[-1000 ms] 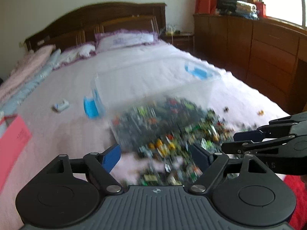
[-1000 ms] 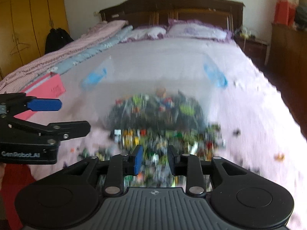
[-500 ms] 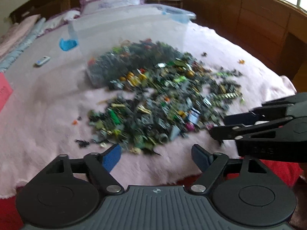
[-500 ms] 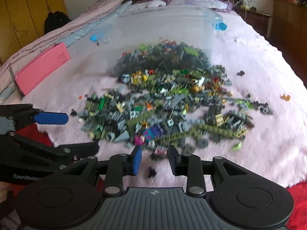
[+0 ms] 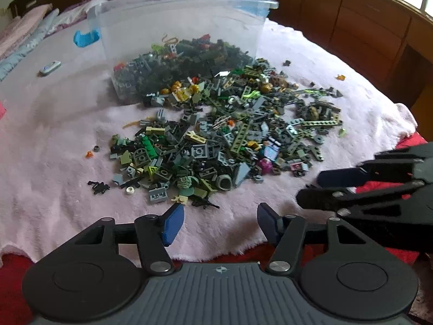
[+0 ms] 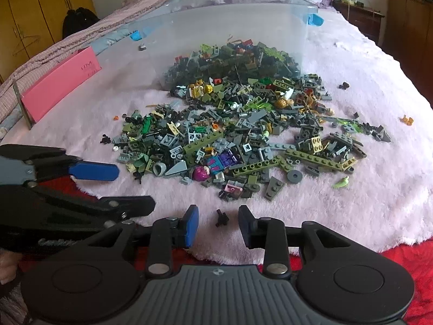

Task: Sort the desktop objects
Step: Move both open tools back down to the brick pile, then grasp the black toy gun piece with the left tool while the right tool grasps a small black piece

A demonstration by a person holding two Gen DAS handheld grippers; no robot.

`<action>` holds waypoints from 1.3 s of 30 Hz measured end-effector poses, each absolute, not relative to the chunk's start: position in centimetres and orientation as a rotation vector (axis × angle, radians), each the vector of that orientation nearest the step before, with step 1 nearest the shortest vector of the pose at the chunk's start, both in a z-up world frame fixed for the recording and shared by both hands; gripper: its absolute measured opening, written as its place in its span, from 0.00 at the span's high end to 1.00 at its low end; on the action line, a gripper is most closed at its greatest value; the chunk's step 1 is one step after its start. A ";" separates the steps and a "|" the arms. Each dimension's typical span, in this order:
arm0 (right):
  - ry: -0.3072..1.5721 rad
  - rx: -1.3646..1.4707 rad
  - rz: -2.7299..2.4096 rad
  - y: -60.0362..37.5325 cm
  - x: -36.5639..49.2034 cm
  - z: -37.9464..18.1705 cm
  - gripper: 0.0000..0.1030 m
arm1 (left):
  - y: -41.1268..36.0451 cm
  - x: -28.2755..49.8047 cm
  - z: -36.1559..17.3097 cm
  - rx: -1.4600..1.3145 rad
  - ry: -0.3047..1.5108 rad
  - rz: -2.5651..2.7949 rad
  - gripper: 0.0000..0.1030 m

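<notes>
A heap of small toy bricks (image 5: 222,140) (image 6: 243,135), mostly grey, green and black, spills from a clear plastic bin (image 5: 176,19) (image 6: 230,21) lying on its side on a pink fluffy blanket (image 5: 54,162). My left gripper (image 5: 219,223) hovers over bare blanket at the heap's near edge; its jaws are closing with nothing between them. My right gripper (image 6: 217,223) stands narrowly open, tilted down. A tiny black piece (image 6: 222,218) lies on the blanket in the gap between its blue pads, untouched. Each gripper shows at the side of the other's view.
A pink box (image 6: 59,84) stands at the left of the blanket. A small white object (image 5: 50,67) lies far left. Stray pieces (image 6: 407,120) dot the right side. Wooden cabinets (image 5: 365,27) line the right wall. Red cloth (image 6: 392,254) shows under the blanket's near edge.
Both grippers have dipped toward the heap, which now fills the views sharply. The left gripper's jaws have drawn closer together. The right gripper's gap has widened slightly.
</notes>
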State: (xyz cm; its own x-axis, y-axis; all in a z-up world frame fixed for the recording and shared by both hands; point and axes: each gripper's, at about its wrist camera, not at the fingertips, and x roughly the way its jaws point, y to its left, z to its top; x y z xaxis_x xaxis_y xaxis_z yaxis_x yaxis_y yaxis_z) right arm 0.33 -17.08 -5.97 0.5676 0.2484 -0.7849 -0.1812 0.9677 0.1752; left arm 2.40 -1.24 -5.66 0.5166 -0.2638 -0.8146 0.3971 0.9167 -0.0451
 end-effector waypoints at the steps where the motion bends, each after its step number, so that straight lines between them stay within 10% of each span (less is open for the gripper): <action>1: 0.934 0.078 0.253 -17.1 0.3 -6.0 0.66 | -1.2 2.7 -5.9 0.150 0.956 -0.397 0.42; 6: 0.936 0.084 0.250 -17.2 0.4 -6.1 0.65 | -0.6 3.5 -7.0 0.119 0.964 -0.411 0.49; 11: 0.943 0.081 0.249 -17.0 0.4 -6.4 0.64 | -0.3 3.5 -6.8 0.100 0.952 -0.425 0.76; 27: 0.944 0.072 0.258 -16.8 0.3 -6.7 0.61 | -0.6 1.8 -6.5 0.151 0.970 -0.446 0.71; 33: 0.945 0.066 0.258 -16.6 0.4 -6.8 0.62 | -0.7 1.7 -6.7 0.147 0.976 -0.451 0.55; 35: 0.943 0.052 0.275 -16.4 0.4 -6.8 0.88 | -0.8 1.6 -6.8 0.158 0.974 -0.454 0.51; 39: 0.911 0.028 0.302 -15.9 0.1 -6.4 0.89 | -1.1 1.5 -6.8 0.172 0.971 -0.456 0.49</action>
State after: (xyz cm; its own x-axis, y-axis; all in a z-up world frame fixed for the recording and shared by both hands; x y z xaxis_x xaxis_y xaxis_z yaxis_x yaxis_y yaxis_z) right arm 0.10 -15.86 -6.38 0.5738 0.2699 -0.7733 -0.2459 0.9574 0.1517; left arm 1.48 -1.09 -6.80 0.4791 -0.2961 -0.8263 0.4473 0.8923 -0.0603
